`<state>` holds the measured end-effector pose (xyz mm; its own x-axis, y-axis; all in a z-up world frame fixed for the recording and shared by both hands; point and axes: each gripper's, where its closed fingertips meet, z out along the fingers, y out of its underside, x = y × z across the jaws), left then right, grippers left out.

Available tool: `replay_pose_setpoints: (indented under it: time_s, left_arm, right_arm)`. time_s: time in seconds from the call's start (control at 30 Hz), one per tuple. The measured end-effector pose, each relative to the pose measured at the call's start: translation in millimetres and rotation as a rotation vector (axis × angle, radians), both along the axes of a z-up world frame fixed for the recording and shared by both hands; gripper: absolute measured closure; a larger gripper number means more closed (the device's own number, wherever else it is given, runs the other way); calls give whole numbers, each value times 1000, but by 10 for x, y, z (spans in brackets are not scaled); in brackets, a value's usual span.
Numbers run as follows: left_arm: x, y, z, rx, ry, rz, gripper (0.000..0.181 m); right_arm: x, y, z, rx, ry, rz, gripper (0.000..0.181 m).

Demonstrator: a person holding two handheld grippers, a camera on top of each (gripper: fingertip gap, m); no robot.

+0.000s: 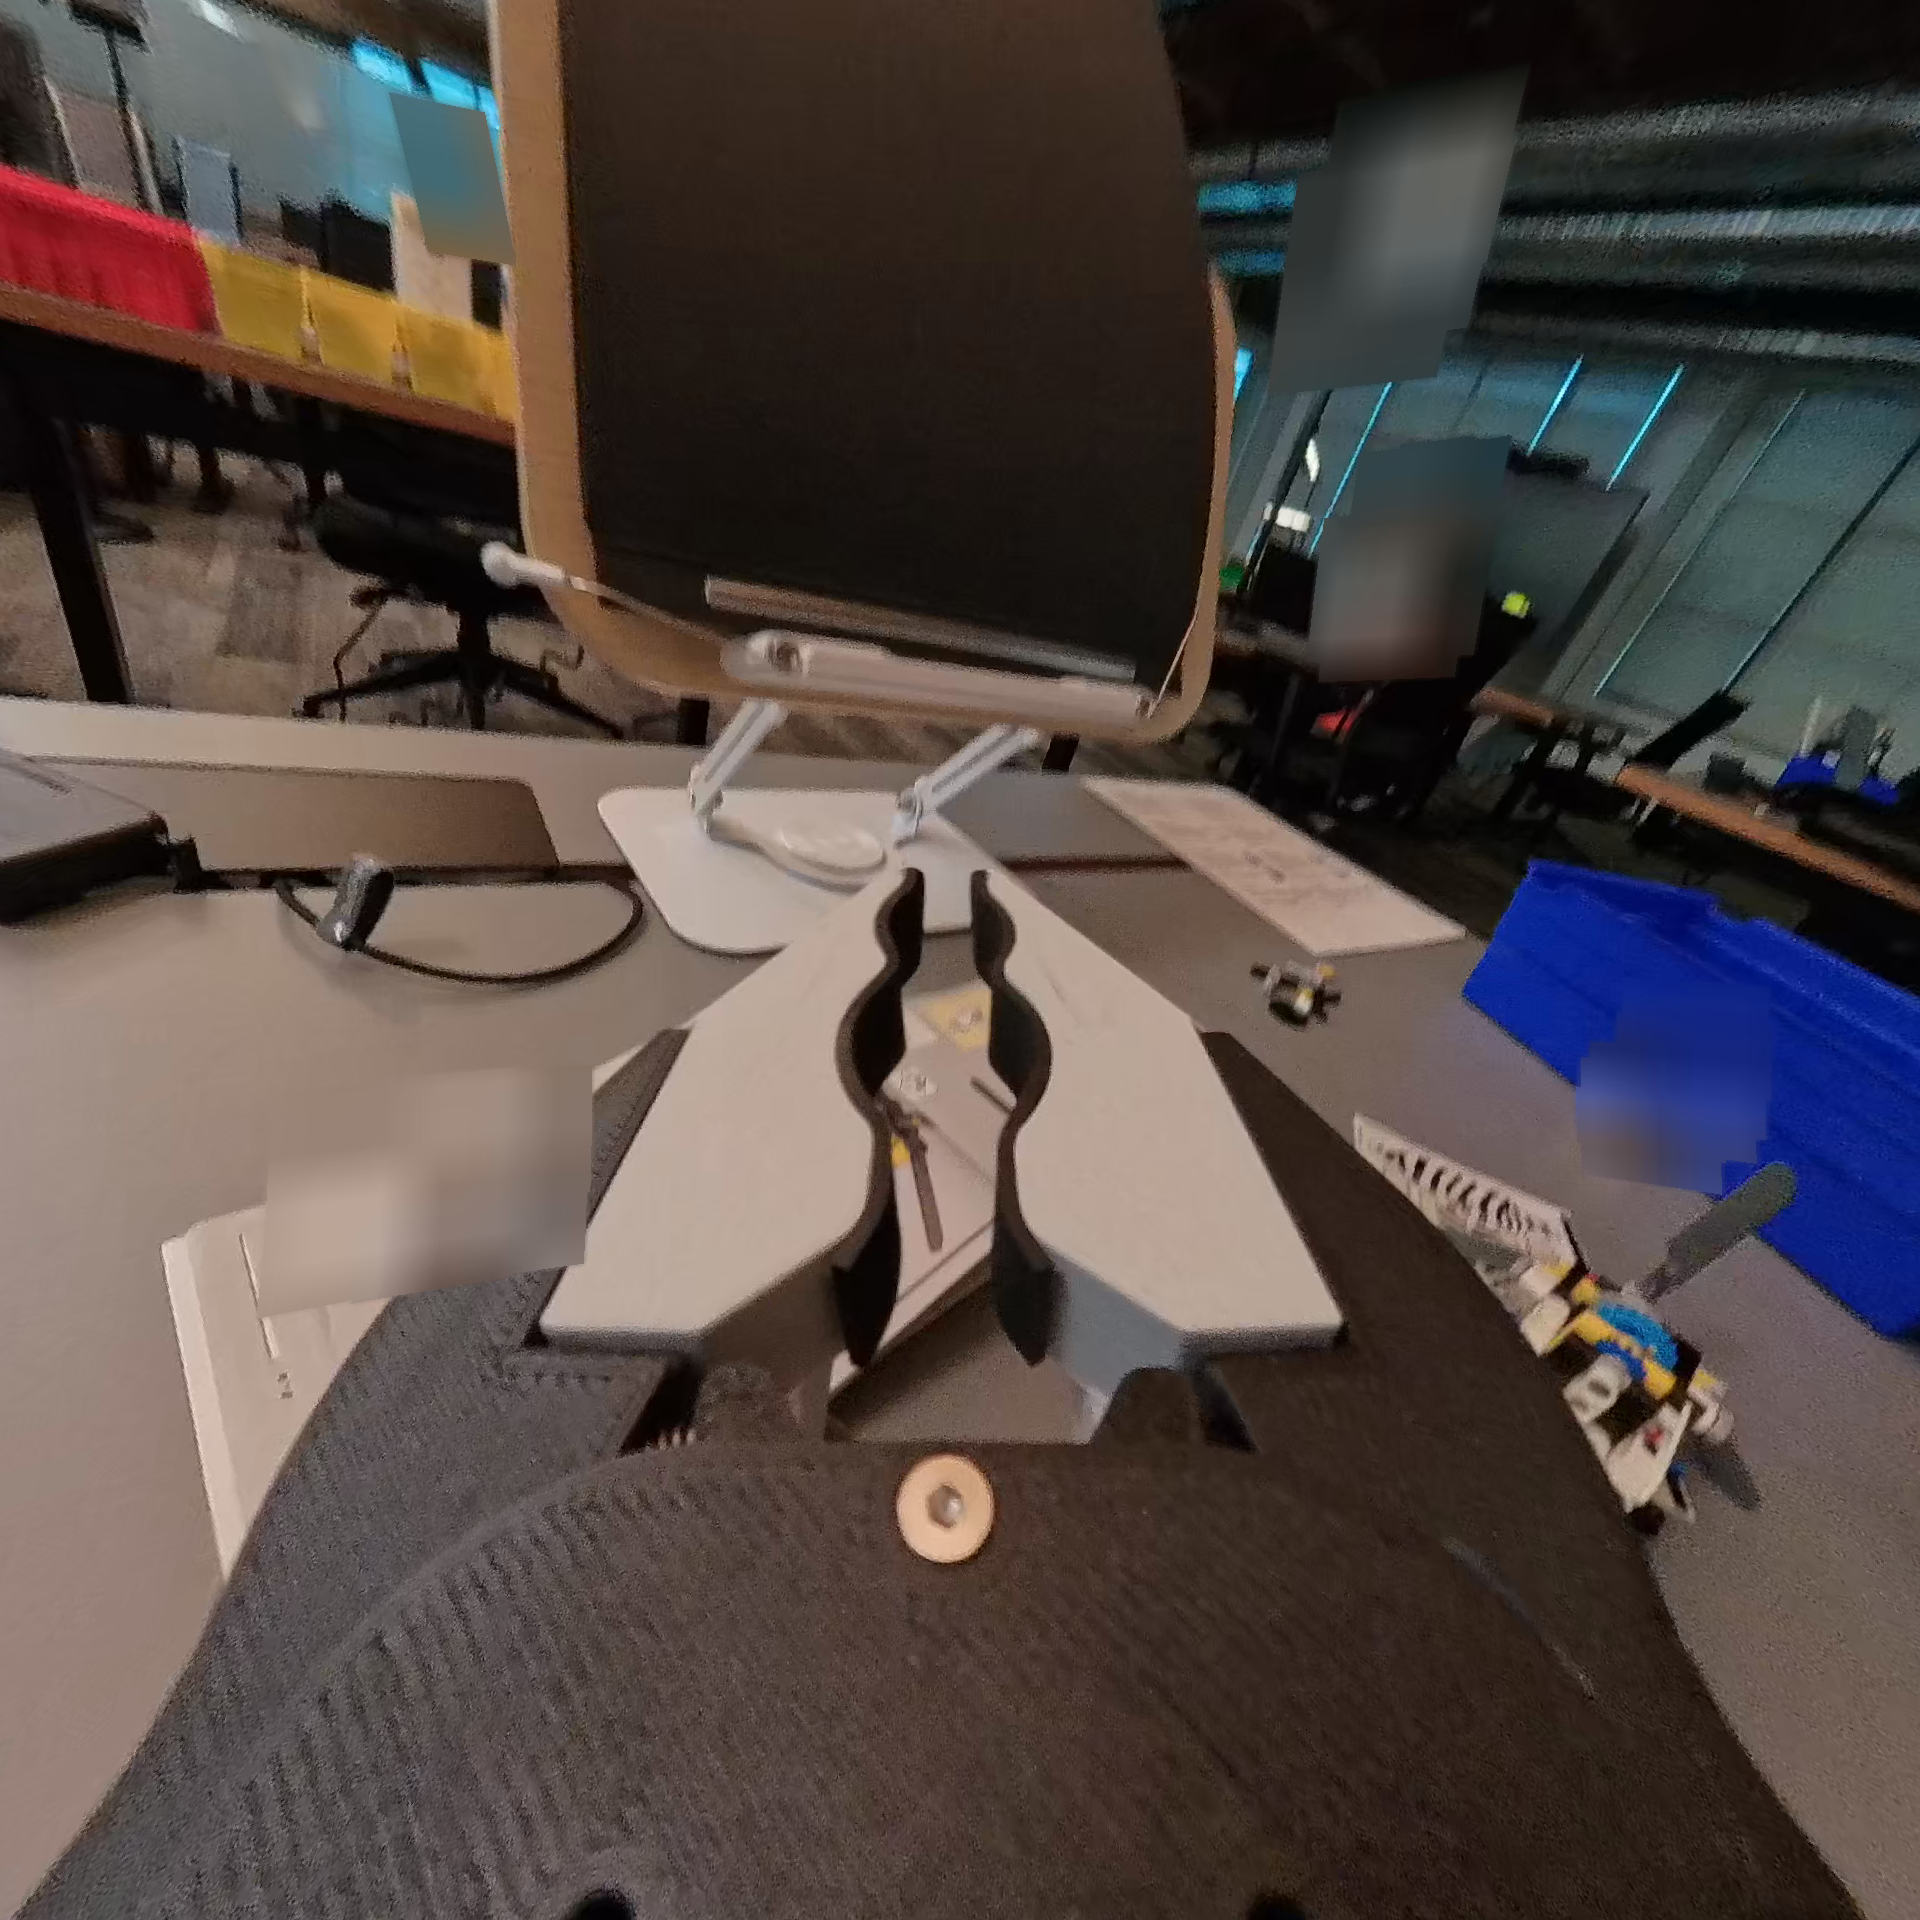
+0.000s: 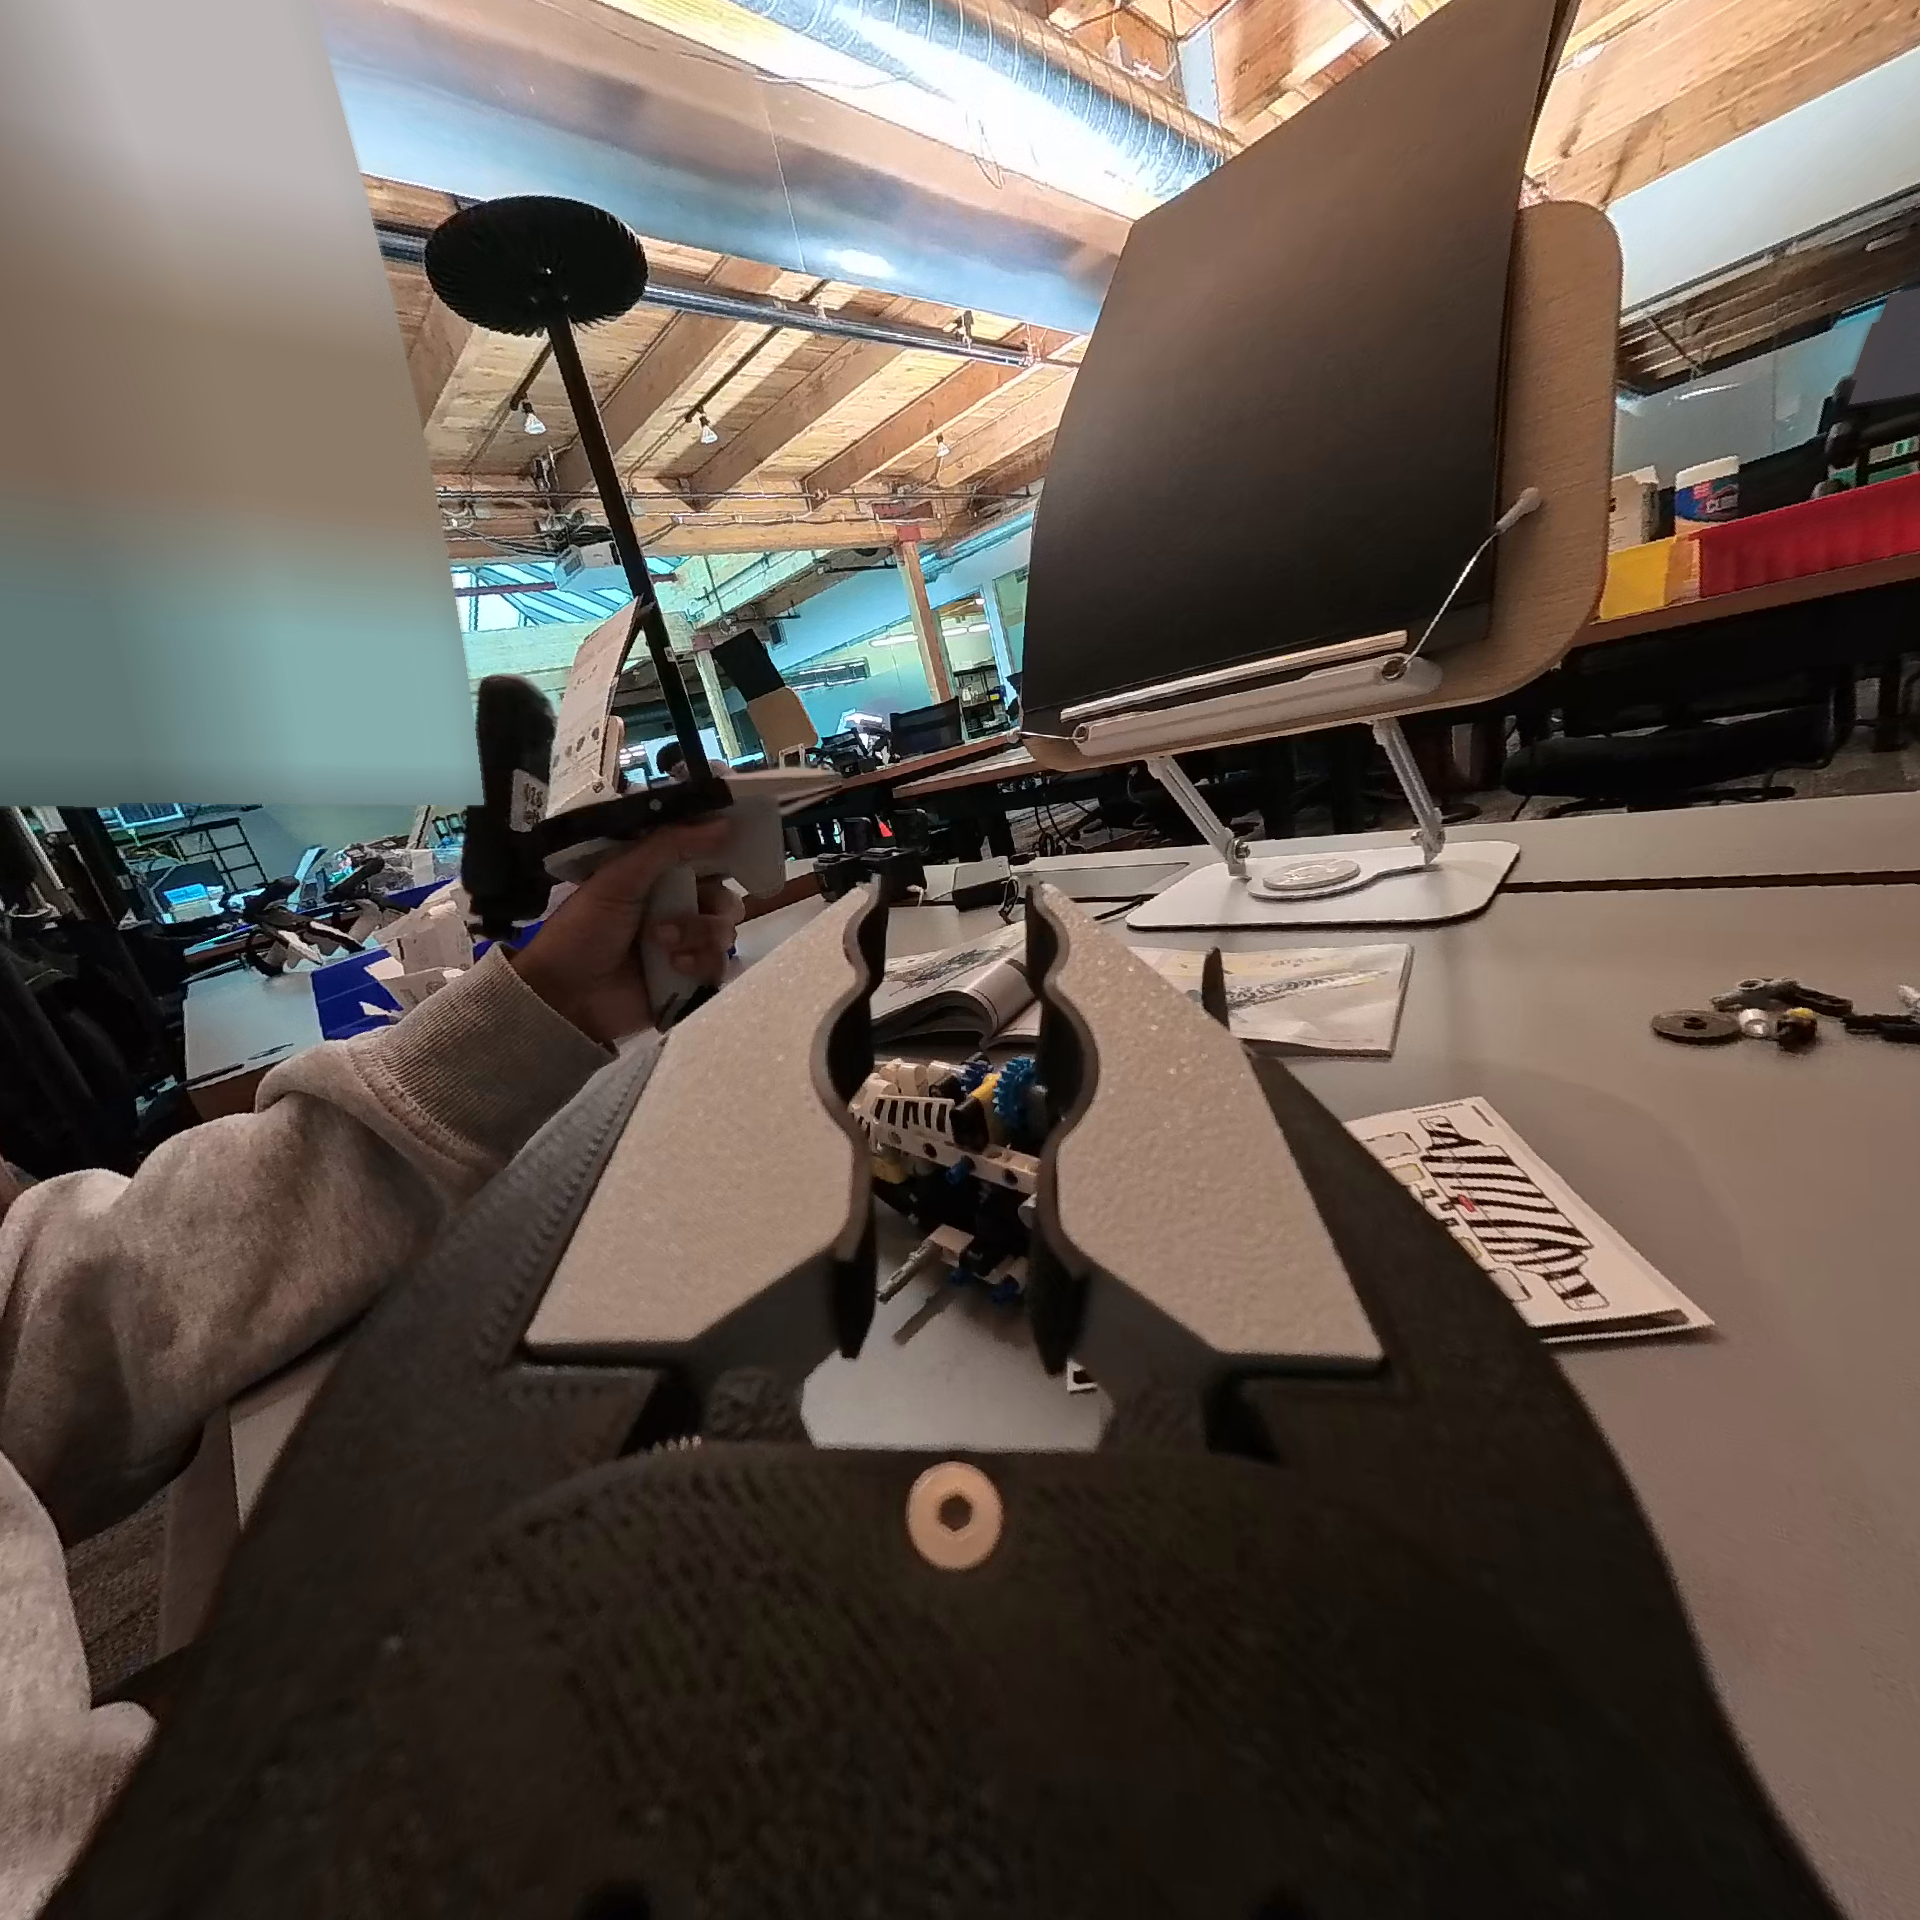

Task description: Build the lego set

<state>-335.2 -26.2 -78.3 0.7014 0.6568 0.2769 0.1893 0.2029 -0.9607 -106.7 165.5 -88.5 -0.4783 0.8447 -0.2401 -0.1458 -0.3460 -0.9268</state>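
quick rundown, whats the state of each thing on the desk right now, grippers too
left hand-held gripper: open, holding nothing, above the instruction booklet
right hand-held gripper: open, straddling the lego model, not clamped
lego model: partly built, lying on the table
screen on stand: dark, tilted back
instruction booklet: open, flat
sticker sheet: flat on the table
loose lego pieces: unattached, scattered

Lego model [image 2: 961, 1148] (half-hidden by fingers)
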Motion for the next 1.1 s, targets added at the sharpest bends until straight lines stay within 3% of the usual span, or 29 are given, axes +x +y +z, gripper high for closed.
replay_pose_setpoints:
  time_s: [0.2, 0.33, 0.43, 0.77, 0.9, 1.1]
  left_arm:
    - [51, 220, -754, -415, -233, -96, 140]
    - [141, 329, -906, -553, -200, -121, 113]
    - [189, 362, -1027, -619, -214, -145, 107]
    - [143, 277, -1273, -757, -237, -113, 126]
    - [135, 248, -1289, -776, -229, -113, 153]
    - [131, 211, -1279, -782, -226, -120, 174]
  right_arm:
    - [-2, -6, -3, 4, -1, 0, 158]
    - [-3, -5, -3, 4, -2, 0, 157]
    - [-2, -4, -3, 3, -1, 1, 157]
    - [-1, -4, -1, 1, 0, 2, 158]
    - [0, -6, -1, 0, 0, 5, 158]
    - [2, -9, 3, 0, 3, 6, 158]
